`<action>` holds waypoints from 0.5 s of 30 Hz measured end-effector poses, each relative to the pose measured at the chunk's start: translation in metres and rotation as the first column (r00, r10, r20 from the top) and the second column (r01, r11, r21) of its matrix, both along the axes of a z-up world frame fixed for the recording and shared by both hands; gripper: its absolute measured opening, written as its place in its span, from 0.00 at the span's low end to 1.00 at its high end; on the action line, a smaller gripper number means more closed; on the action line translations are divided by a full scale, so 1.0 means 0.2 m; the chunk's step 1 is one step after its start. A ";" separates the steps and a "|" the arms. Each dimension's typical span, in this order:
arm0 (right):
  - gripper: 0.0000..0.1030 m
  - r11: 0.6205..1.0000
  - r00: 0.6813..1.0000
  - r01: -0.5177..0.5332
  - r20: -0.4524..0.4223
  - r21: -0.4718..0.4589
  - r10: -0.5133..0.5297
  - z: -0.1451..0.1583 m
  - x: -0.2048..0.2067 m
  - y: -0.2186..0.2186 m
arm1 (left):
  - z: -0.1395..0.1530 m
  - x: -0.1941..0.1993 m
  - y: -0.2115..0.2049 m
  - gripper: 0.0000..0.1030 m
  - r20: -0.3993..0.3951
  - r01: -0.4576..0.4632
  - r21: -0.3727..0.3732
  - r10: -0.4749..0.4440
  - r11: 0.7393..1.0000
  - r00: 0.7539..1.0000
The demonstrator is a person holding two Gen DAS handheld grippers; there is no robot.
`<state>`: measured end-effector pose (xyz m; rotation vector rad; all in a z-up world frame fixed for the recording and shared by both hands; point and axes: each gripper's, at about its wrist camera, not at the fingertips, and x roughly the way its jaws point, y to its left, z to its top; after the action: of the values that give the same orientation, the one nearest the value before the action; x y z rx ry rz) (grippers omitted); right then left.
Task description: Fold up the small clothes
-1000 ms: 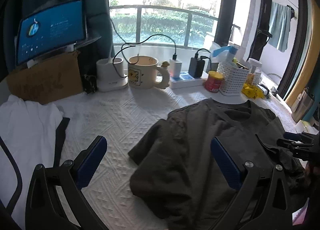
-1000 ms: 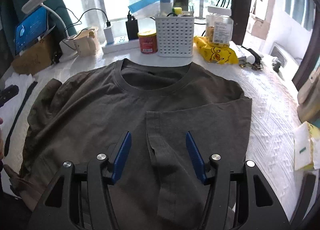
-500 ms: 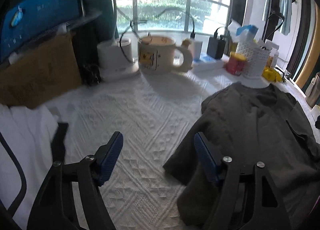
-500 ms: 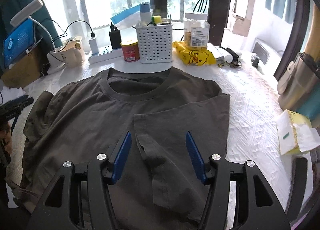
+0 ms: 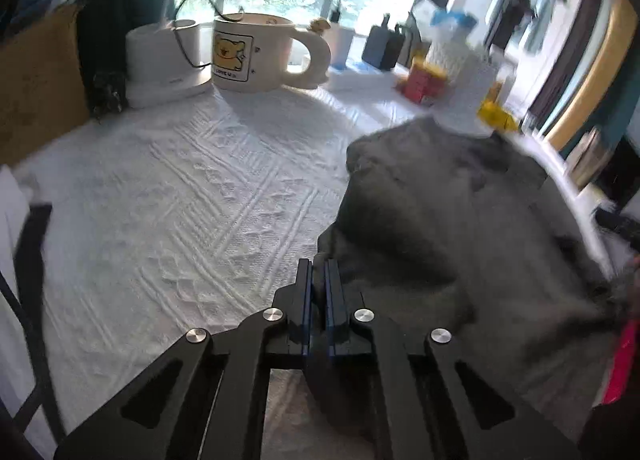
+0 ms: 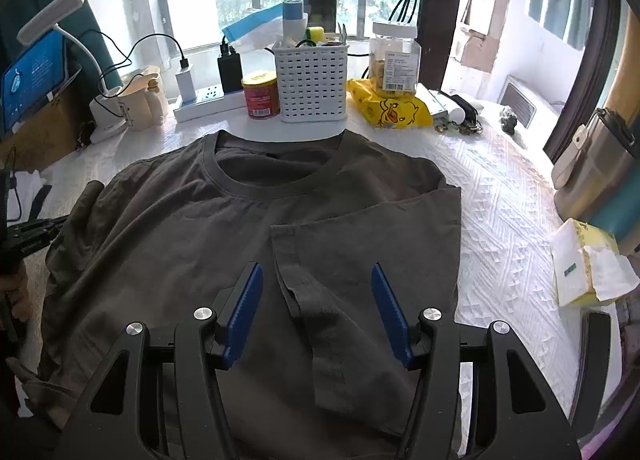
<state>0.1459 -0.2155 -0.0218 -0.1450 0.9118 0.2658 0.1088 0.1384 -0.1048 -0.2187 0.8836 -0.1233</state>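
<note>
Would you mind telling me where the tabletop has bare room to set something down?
Bare white cloth lies between the mug and the grey T-shirt, and again between that shirt and the tissue pack. The back edge around the white basket is crowded.

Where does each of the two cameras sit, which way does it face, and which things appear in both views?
Left wrist: rides the left gripper, facing forward and down over the white tablecloth toward the mug; its jaws are shut on the grey T-shirt edge.
Right wrist: rides the right gripper, facing the T-shirt's front and the white basket; jaws open above the folded sleeve; a hand shows at left.
Shared: T-shirt, tablecloth, mug, basket.
</note>
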 end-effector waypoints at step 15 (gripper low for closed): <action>0.58 0.999 0.999 -0.035 0.009 0.014 0.034 0.01 -0.02 0.03 | 0.27 -0.28 0.17 0.03 0.155 -0.208 0.038 0.200 0.977 0.967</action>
<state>0.1418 -0.2096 -0.0199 -0.1488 0.8992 0.3033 0.0529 0.1721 -0.0507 -0.2454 0.7084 0.0751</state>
